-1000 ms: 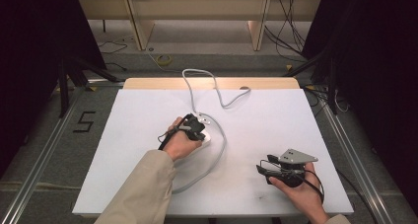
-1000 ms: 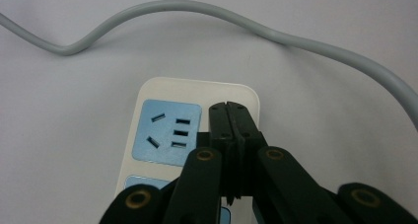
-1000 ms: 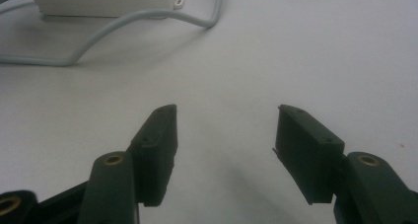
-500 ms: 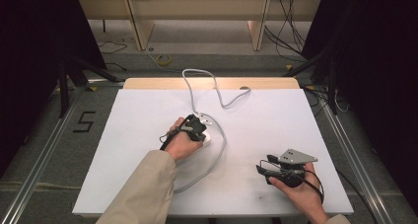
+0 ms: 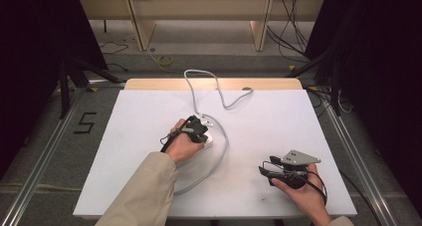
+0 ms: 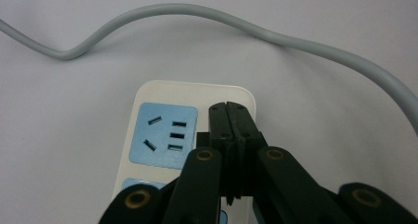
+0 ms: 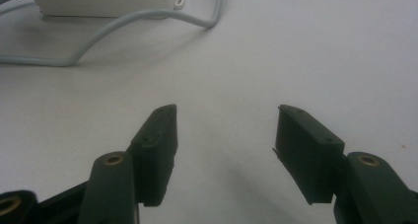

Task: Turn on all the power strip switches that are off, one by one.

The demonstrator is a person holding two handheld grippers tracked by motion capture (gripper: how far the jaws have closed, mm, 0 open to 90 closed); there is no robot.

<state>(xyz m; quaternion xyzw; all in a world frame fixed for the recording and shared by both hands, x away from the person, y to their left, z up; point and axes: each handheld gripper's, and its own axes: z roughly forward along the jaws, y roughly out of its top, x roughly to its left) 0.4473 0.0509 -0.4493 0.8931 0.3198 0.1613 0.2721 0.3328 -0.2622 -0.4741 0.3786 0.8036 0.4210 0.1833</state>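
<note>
Nothing has shifted since the earlier frame: in the high view the left gripper (image 5: 198,129) stays over the white power strip (image 5: 208,139) near the table's (image 5: 278,121) centre, the right gripper (image 5: 273,172) at five o'clock. The left gripper view shows its jaws pressed together, empty, over the strip (image 6: 162,135), grey cable (image 6: 276,36) at twelve o'clock. In the right gripper view the jaws stand apart, strip (image 7: 103,2) at eleven o'clock.

Even overhead light, dark surrounds; soft shadows; gripper views slightly blurred.
</note>
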